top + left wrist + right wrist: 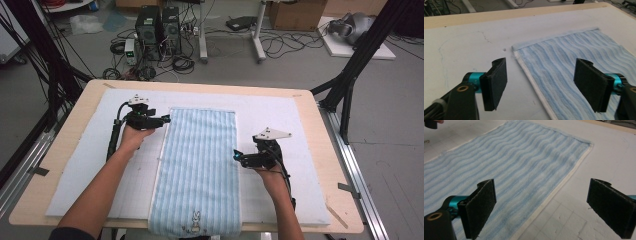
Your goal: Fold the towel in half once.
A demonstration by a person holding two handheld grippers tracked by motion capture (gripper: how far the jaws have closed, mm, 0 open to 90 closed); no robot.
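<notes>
Cables, computer towers (157,27) and a cardboard box (296,14) crowd the floor beyond your wooden table (65,150), which carries a pale blue-grey mat (100,145). On that mat the striped blue towel (200,160) lies flat and long, running away from you, its near end with a small rabbit motif hanging at the table edge.

Your left gripper (164,120) sits at the towel's left edge, close to the far left corner. In the left gripper view (541,85) its jaws stand apart, the white hem running between them, one pad (495,82) over bare mat and the other over the stripes; nothing is pinched.

Your right gripper (238,156) rests at the towel's right edge, about midway along. In the right gripper view (541,210) its jaws are wide apart too, straddling the hem, with one pad (481,207) above the towel and the other above the mat, clamping nothing.
</notes>
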